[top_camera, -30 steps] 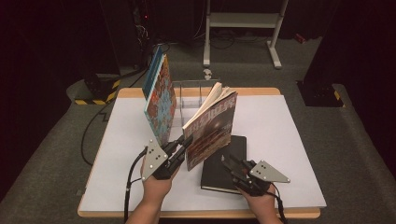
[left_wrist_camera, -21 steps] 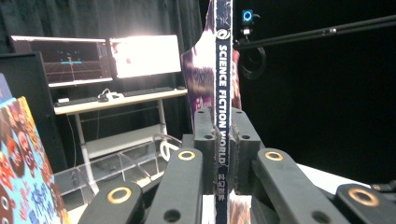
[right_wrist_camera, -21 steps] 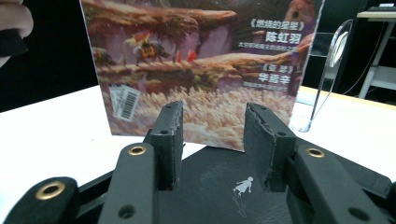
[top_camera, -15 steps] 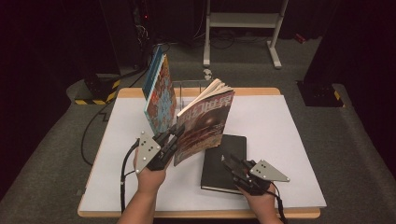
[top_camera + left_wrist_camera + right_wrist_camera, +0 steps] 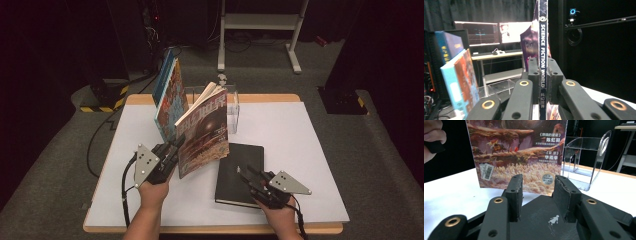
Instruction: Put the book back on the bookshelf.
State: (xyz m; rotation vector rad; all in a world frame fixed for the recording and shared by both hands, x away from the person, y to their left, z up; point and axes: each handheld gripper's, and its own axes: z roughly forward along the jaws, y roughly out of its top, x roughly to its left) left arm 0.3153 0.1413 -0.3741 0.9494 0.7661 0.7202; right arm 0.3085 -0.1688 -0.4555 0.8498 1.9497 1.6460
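Note:
My left gripper (image 5: pixel 175 146) is shut on the spine of a science fiction magazine (image 5: pixel 202 131) and holds it upright above the white table, just right of the standing books. In the left gripper view the spine (image 5: pixel 543 32) runs straight up between the two pads of the left gripper (image 5: pixel 543 63). My right gripper (image 5: pixel 243 173) rests low over a black notebook (image 5: pixel 242 157) lying flat at the front right. Its jaws stand apart with nothing between them. The right gripper (image 5: pixel 537 188) looks across the notebook cover (image 5: pixel 541 216) at the magazine's back cover (image 5: pixel 519 152).
Two blue and orange books (image 5: pixel 169 95) stand leaning at the back left. A clear acrylic book stand (image 5: pixel 233 107) sits behind the magazine, also clear in the right gripper view (image 5: pixel 586 157). The white table (image 5: pixel 300 145) ends in a wooden edge.
The left gripper has carried the magazine leftward, closer to the standing books. The right gripper has stayed over the black notebook.

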